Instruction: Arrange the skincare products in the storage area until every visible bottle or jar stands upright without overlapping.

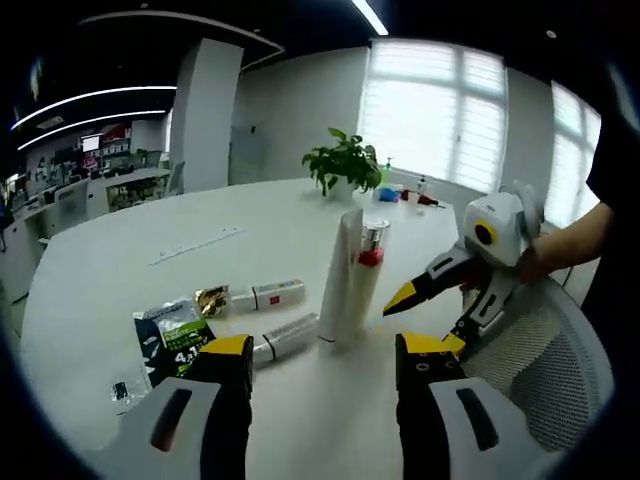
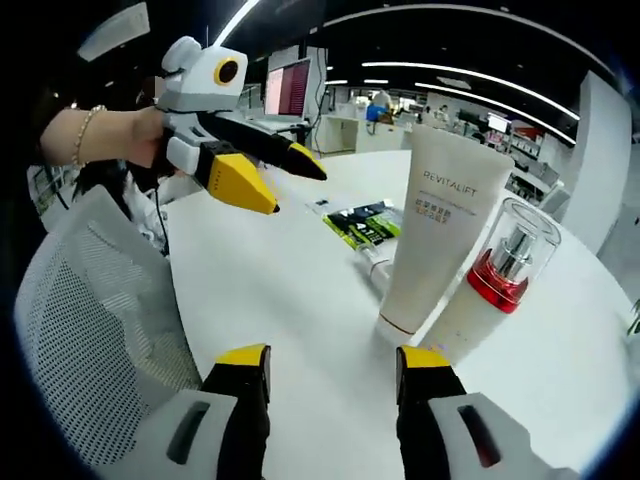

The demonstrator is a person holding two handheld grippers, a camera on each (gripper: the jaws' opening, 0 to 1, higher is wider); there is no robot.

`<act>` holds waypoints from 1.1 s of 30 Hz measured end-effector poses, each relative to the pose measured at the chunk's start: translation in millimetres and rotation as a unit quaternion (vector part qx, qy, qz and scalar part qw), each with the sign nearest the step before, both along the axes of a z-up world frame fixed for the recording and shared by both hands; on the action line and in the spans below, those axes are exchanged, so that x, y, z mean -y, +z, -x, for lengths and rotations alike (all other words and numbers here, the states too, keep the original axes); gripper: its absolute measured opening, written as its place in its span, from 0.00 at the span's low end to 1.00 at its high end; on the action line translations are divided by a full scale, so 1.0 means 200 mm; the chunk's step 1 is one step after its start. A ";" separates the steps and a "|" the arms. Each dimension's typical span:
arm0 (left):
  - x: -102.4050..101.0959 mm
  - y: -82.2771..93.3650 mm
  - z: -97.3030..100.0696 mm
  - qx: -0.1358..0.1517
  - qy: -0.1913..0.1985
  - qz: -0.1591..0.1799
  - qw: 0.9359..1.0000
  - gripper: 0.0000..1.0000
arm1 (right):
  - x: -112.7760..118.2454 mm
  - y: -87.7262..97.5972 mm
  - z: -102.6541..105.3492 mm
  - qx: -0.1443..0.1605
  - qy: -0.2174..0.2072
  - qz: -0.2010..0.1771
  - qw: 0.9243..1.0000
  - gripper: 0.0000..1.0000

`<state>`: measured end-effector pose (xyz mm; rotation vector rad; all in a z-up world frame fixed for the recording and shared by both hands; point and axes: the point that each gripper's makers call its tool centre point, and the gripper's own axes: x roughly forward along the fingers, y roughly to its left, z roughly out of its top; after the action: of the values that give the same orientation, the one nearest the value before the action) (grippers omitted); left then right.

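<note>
Both tools, left tool [image 1: 323,362] and right tool [image 2: 333,365], released, empty. White tube [image 2: 434,225] and pump bottle [image 2: 495,285] upright, touching, near desk [image 1: 120,250] edge; two bottles [image 1: 277,295] lying flat. Risk: clumsy reach topples upright pair.

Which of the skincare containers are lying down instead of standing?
The two small white bottles lie flat left of the upright white tube.

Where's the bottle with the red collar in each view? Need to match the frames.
Left gripper view: bottle with the red collar stands upright at centre, just right of the tall white tube.
Right gripper view: it is at right, beside the same tube.
Shared landmark: the white tube, next to it in both.
</note>
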<state>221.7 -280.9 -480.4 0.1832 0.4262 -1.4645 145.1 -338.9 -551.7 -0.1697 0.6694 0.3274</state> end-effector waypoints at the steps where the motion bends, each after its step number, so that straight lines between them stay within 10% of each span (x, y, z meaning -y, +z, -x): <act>1: -0.02 0.00 0.00 -0.001 0.004 0.000 1.000 0.51 | 0.00 0.00 0.01 0.001 -0.001 -0.001 1.000 0.45; 33: -0.47 -0.08 0.02 -0.007 0.121 -0.048 0.991 0.87 | 0.08 0.16 0.15 0.026 -0.050 -0.016 0.998 0.65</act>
<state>217.6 -186.4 -496.0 0.1912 0.5141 -1.2081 115.2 -355.3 -518.9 -0.1143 0.6190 0.2374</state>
